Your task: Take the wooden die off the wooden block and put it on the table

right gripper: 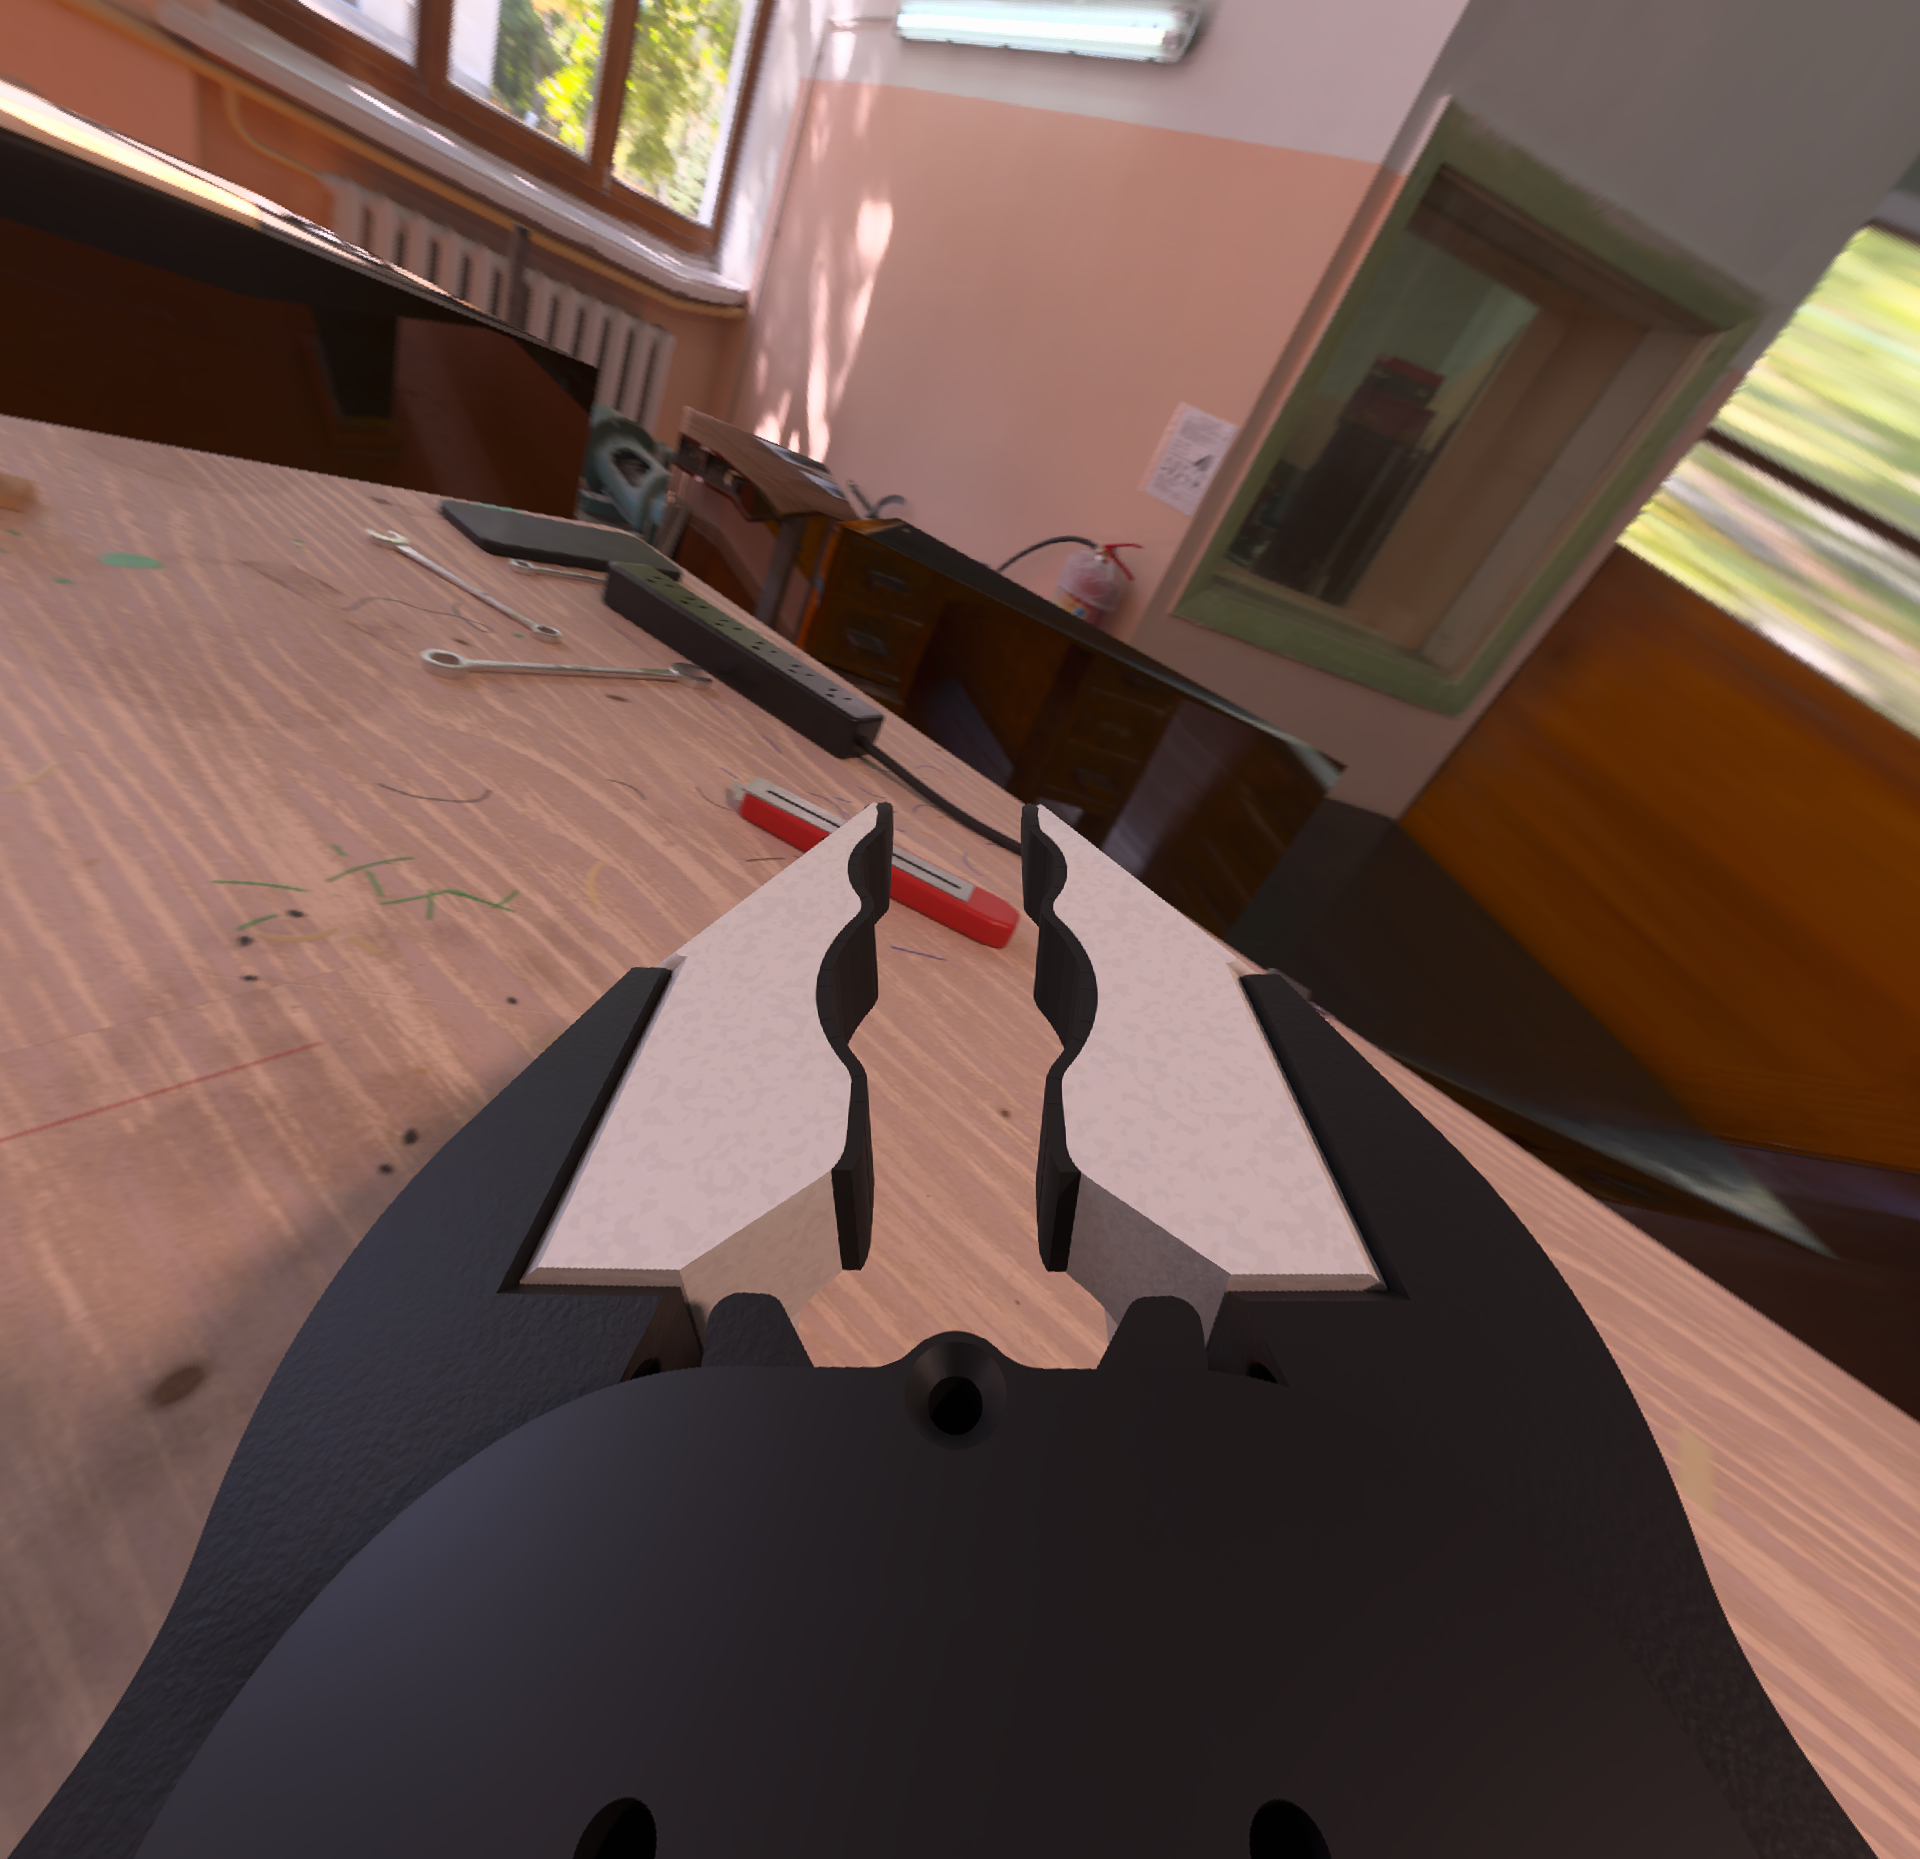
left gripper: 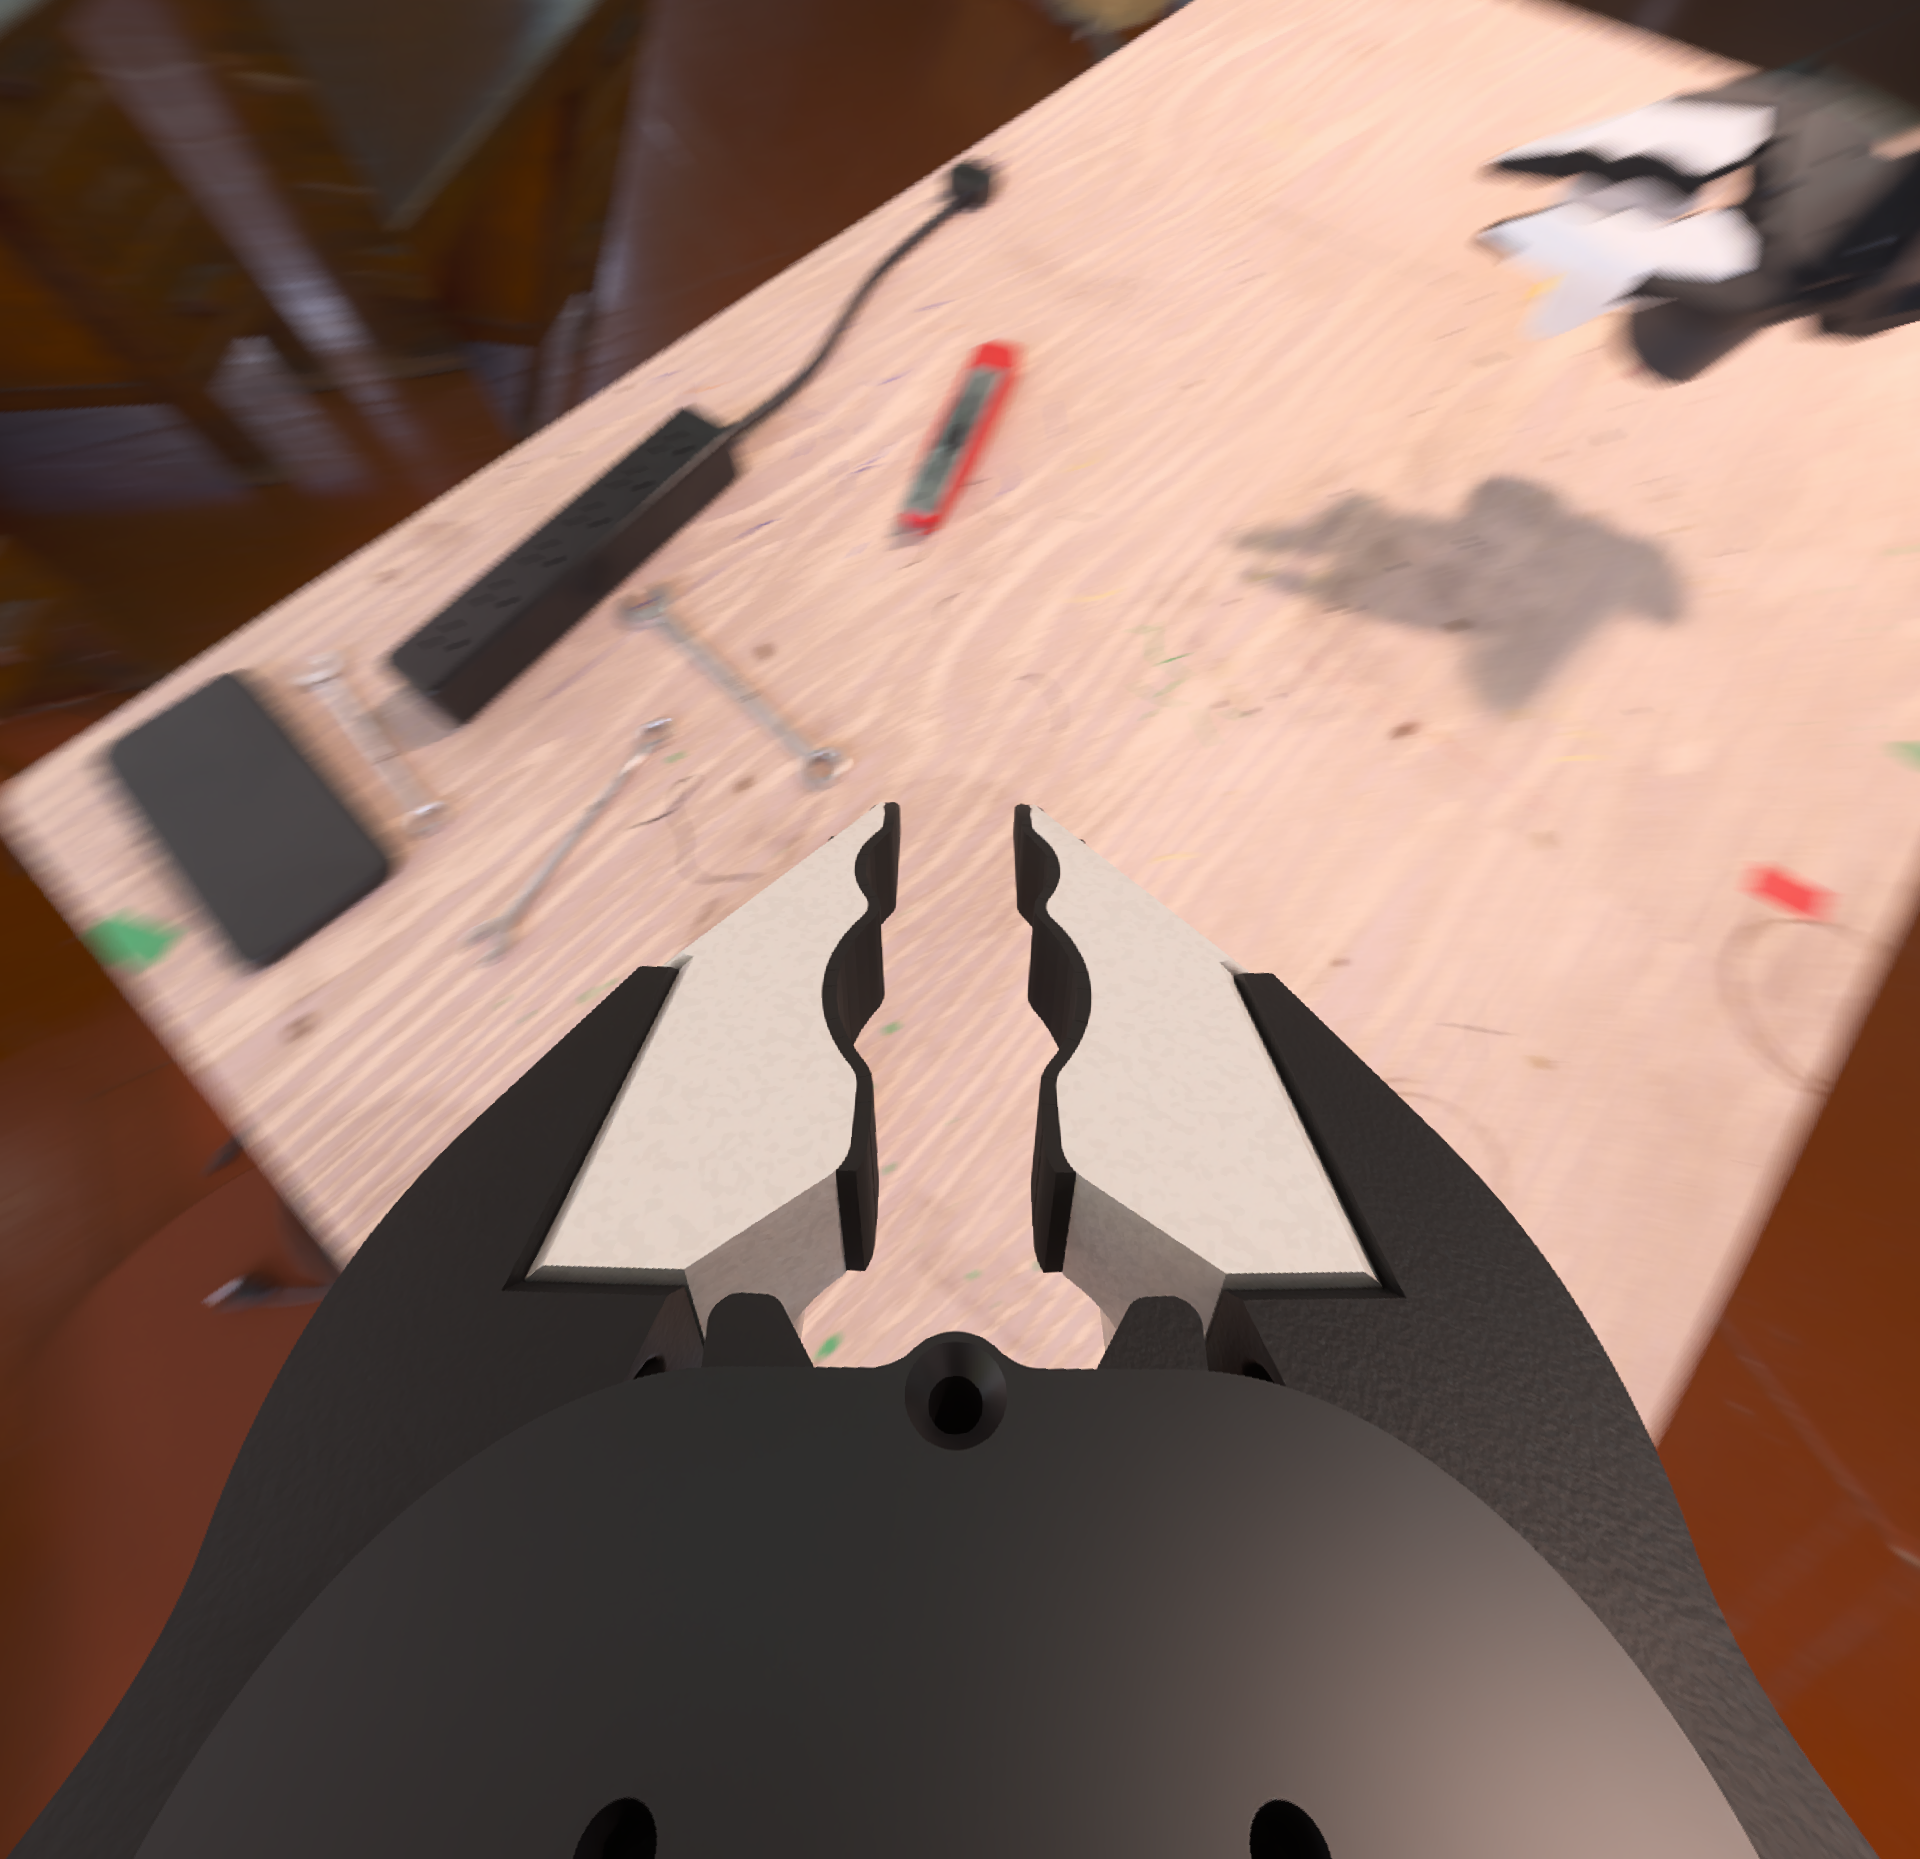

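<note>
Since neither the die nor the block shows in either view, we judge we are searching; both our left claw (left gripper: 956, 822) and right claw (right gripper: 956, 822) gape empty above the table (left gripper: 1299, 407); next, we must find the die; a red knife (right gripper: 935, 890) lies just ahead of the right claw.

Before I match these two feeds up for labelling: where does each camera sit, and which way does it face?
Left wrist view: rides the left gripper, high, tilted down at the table; its open fingers show, and the right gripper blurred far right.
Right wrist view: rides the right gripper, low over the tabletop, facing the room's wall and window; its open fingers show.
Shared: red utility knife, power strip, wrenches, phone.
</note>
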You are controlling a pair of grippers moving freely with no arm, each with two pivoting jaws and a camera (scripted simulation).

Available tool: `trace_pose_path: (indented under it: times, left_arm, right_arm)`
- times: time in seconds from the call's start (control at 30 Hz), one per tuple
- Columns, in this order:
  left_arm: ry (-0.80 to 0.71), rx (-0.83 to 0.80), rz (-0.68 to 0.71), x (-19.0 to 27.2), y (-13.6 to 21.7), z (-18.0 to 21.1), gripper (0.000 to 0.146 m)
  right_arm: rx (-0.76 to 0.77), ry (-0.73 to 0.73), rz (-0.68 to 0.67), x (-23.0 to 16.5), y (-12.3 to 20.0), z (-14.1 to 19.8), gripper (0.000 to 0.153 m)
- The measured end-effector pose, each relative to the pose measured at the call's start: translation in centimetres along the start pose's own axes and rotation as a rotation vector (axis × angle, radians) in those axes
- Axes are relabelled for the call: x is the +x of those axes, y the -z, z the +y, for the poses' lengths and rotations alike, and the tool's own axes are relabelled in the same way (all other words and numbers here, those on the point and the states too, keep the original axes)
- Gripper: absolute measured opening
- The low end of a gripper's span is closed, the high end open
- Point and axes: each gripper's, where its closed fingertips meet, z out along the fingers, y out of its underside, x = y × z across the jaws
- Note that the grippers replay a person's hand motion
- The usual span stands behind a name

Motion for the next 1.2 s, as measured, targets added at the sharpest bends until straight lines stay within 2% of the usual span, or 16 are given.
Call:
trace_pose_path:
  times: [0.1, 0.17, 0.23, 0.33, 0.4, 0.53, 0.63, 0.83, 1.03, 1.2]
  left_arm:
    - [-0.015, -0.088, -0.237, -3.5, 0.8, 2.4, 0.034]
    - [0.028, -0.213, -0.341, -5.2, 1.0, 4.9, 0.044]
    - [0.081, -0.365, -0.347, -5.9, 0.5, 7.6, 0.045]
    - [0.145, -0.591, -0.39, -7.2, -0.3, 11.6, 0.035]
    - [0.206, -0.746, -0.403, -7.8, -0.8, 14.2, 0.035]
    - [0.248, -0.91, -0.327, -8.4, -2.3, 17.9, 0.054]
    - [0.267, -0.96, -0.293, -8.7, -2.8, 19.5, 0.062]
    - [0.253, -0.984, -0.249, -8.7, -3.9, 20.3, 0.06]
    - [0.23, -1.032, -0.253, -8.5, -4.2, 20.5, 0.065]
    - [0.236, -1.072, -0.254, -8.6, -4.5, 21.2, 0.063]
  right_arm:
    - [-0.023, 0.063, 0.052, 0.0, -0.1, 0.0, 0.024]
    - [-0.046, 0.101, 0.046, -0.4, -0.2, 0.1, 0.024]
    - [-0.051, 0.12, 0.036, -0.8, -0.4, 0.2, 0.024]
    - [-0.06, 0.139, 0.047, -1.0, -0.5, 0.3, 0.024]
    - [-0.066, 0.146, 0.052, -1.0, -0.5, 0.5, 0.024]
    - [-0.071, 0.136, 0.059, -0.6, -0.4, 0.6, 0.024]
    - [-0.067, 0.12, 0.064, -0.3, -0.2, 0.6, 0.024]
    - [-0.073, 0.104, 0.059, -0.1, -0.2, 0.8, 0.024]
    - [-0.081, 0.108, 0.047, -0.4, -0.3, 0.9, 0.024]
    - [-0.091, 0.111, 0.037, -0.5, -0.4, 1.0, 0.024]
